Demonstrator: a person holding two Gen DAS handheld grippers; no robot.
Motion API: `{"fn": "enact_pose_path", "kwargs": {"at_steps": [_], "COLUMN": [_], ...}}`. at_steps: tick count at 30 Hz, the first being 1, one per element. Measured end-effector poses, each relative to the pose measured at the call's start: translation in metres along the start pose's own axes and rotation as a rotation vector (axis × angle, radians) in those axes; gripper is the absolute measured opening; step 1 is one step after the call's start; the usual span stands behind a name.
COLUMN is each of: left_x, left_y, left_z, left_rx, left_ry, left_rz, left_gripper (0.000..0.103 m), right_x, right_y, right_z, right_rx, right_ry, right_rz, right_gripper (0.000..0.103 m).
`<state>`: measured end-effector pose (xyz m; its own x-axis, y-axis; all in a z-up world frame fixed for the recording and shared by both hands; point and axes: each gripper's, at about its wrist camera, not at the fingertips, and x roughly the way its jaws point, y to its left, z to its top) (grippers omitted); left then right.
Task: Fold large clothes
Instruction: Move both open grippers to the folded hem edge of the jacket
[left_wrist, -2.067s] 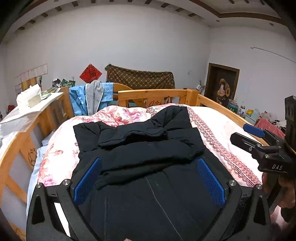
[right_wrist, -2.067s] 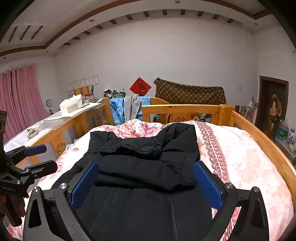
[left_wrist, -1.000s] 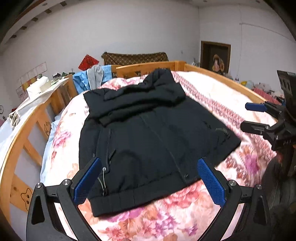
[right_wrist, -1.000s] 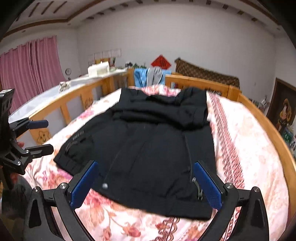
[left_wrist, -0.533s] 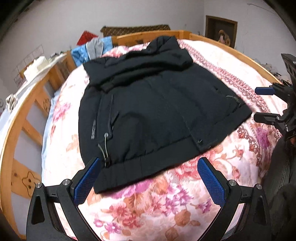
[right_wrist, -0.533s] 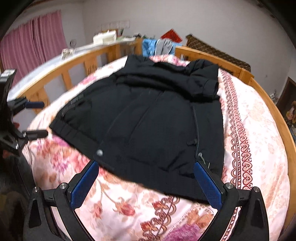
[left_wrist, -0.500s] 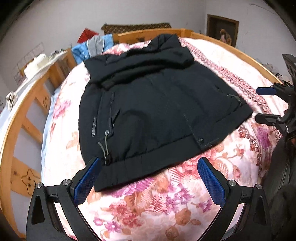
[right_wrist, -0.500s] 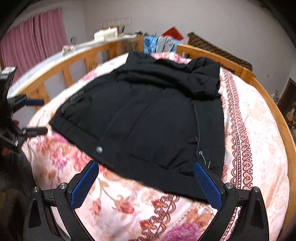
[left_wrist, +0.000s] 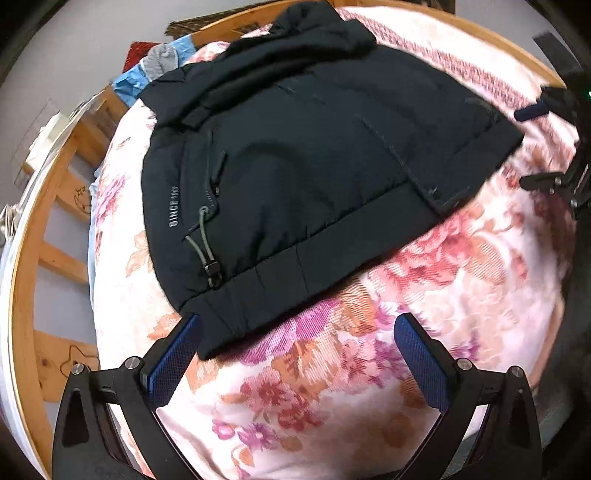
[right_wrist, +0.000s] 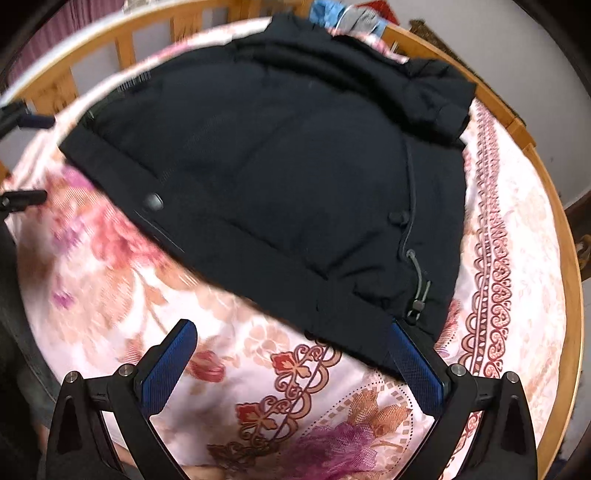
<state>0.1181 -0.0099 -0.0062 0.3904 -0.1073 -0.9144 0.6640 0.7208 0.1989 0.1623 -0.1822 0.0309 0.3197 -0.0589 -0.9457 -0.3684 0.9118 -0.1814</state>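
Jacket (left_wrist: 314, 155), black, padded, lies flat on floral bedspread (left_wrist: 332, 387) of wooden-railed bed (left_wrist: 22, 295), hem toward the person, collar end at 12 o'clock by the far rail. Left gripper (left_wrist: 297, 354) jaws wide apart, holding nothing, hovering over hem corner; its left pad (left_wrist: 173, 354) sits just beside that corner, right pad over bare quilt. Right gripper (right_wrist: 291, 365) also spread apart and empty, its right pad (right_wrist: 415, 369) at the hem's other corner near the grey drawcord toggle (right_wrist: 417, 304). "SINCE 1988" print (left_wrist: 174, 206) at 9 o'clock on jacket. Blue garment (left_wrist: 144, 74) draped on far rail
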Motion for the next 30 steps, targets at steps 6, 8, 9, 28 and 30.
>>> {"fn": "enact_pose_path", "kwargs": {"at_steps": [6,8,9,28,30], "left_x": [0.021,0.023,0.023,0.02,0.019], "left_y": [-0.001,0.003,0.005,0.036,0.034], "left_z": [0.002,0.002,0.002,0.012,0.012], "left_rx": [0.031,0.023,0.019,-0.104,-0.101], "left_ry": [0.011,-0.008,-0.025,-0.076,-0.081], "left_rz": [0.045,0.052,0.069,0.054,0.056], "left_gripper": [0.102,0.102,0.102,0.102,0.102], "right_x": [0.027,0.033,0.037,0.055,0.056], "right_y": [0.0,0.002,0.003,0.001,-0.006], "right_z": [0.003,0.002,0.001,0.007,0.01], "right_rx": [-0.09,-0.12,-0.131,-0.154,-0.141], "right_ry": [0.068,0.073,0.075,0.02,0.012], "right_rz": [-0.104,-0.134,-0.147,-0.238,-0.231], "right_gripper": [0.103,0.103,0.103,0.103,0.103]}}
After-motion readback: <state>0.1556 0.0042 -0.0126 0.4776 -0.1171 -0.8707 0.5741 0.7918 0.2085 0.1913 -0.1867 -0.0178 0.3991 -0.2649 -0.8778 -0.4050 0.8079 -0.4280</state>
